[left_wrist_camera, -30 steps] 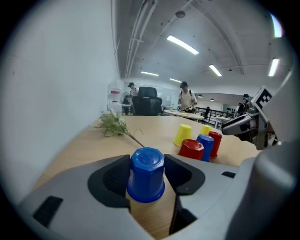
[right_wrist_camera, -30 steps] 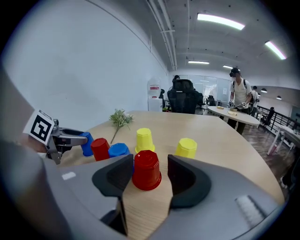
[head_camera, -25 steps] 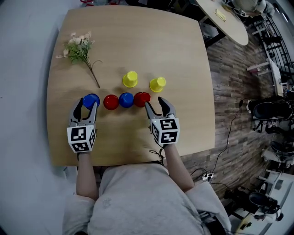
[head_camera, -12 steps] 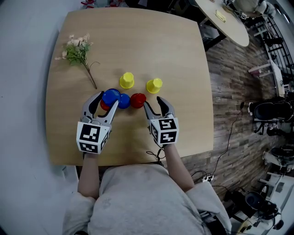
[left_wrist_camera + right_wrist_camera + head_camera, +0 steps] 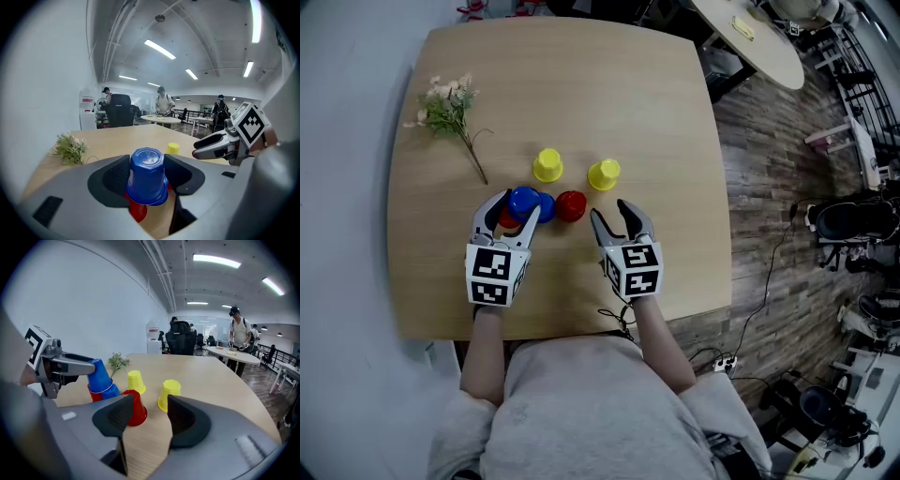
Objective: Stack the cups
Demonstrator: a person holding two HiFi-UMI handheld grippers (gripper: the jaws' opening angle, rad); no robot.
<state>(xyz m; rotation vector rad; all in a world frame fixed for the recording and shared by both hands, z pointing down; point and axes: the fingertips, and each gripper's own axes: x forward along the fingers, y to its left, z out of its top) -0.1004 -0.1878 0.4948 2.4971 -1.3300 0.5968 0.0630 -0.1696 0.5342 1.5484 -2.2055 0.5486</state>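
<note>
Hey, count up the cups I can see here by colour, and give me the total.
Blue cups: 2, one blue cup held in the left gripper, the other standing beside it.
Red cups: 2, one standing alone, one beneath the held blue cup.
Yellow cups: 2.
Total: 6 cups.

An open-plan office or lab workspace was indicated. Long strip lights [image 5: 159, 49] and exposed pipes [image 5: 111, 44] were carried on a high ceiling, a black swivel chair [image 5: 119, 111] was placed near an oval meeting table [image 5: 160, 120], and standing people [image 5: 163, 100] were seen further back. A wood-plank floor [image 5: 769, 178], wheeled chairs [image 5: 848, 225] and a power strip [image 5: 724, 360] were seen around the pale wooden table [image 5: 581, 84].
</note>
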